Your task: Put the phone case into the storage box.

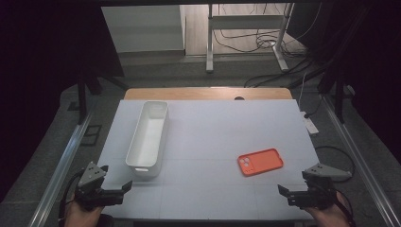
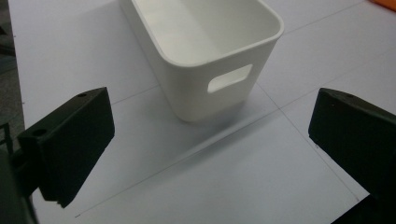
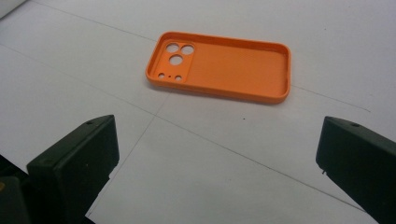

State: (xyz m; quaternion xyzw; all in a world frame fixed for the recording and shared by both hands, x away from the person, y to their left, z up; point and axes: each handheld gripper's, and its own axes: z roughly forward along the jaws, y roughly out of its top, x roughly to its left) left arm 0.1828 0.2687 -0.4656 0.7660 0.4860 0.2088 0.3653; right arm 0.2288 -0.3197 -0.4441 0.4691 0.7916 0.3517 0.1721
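Both grippers, left (image 1: 124, 189) and right (image 1: 283, 193), sat wide-jawed at bottom corners; orange phone case (image 1: 260, 161) lower right, white bin (image 1: 147, 138) centre-left.

Open white table (image 1: 213, 132) is being left between the white bin (image 1: 147, 137) and the orange phone case (image 1: 260, 161), which are lying well apart. The left gripper (image 1: 124, 190) is being held with jaws spread near the bin's short handled end (image 2: 229, 78); bare surface is being left between them. The right gripper (image 1: 283, 194), jaws spread, is being faced by the flat case (image 3: 219, 65), with bare table lying in between.
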